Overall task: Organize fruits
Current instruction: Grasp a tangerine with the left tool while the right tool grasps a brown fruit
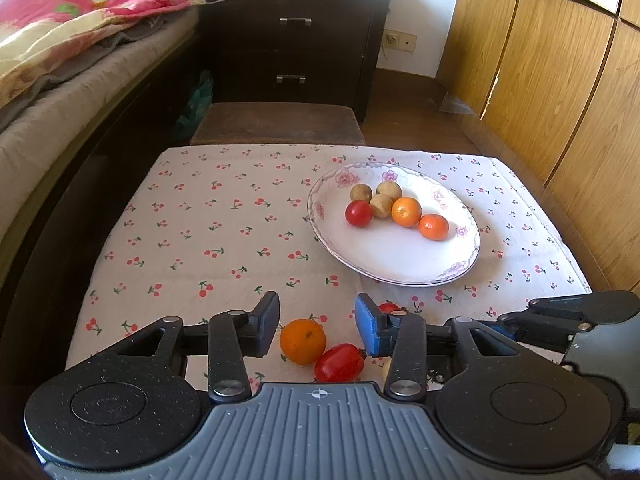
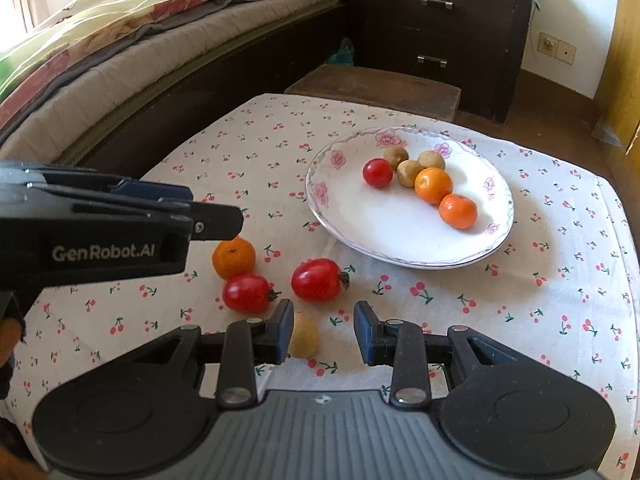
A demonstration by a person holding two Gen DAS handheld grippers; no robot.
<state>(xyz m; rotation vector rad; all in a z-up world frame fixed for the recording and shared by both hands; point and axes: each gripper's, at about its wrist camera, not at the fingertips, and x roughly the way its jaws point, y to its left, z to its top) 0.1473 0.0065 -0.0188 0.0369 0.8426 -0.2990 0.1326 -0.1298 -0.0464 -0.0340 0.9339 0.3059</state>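
On the cherry-print cloth lie a loose mandarin (image 1: pixel 303 341) (image 2: pixel 234 258), two red tomatoes (image 2: pixel 246 293) (image 2: pixel 318 279) and a pale longan (image 2: pixel 305 338). My left gripper (image 1: pixel 316 326) stands open, with the mandarin between its fingers near the left pad and one tomato (image 1: pixel 339 362) by the right. In the right wrist view the left gripper (image 2: pixel 218 222) hangs just above the mandarin. My right gripper (image 2: pixel 325 332) is open, the longan lying beside its left finger and not gripped. The flowered white plate (image 1: pixel 400 276) (image 2: pixel 380 236) holds one tomato, three longans and two mandarins.
A bed (image 1: pixel 60 92) with a floral quilt runs along the left. Beyond the table's far edge are a dark wooden stool (image 1: pixel 276 124) and a dark nightstand (image 1: pixel 296 44). Wooden cabinet doors (image 1: pixel 560 92) line the right side.
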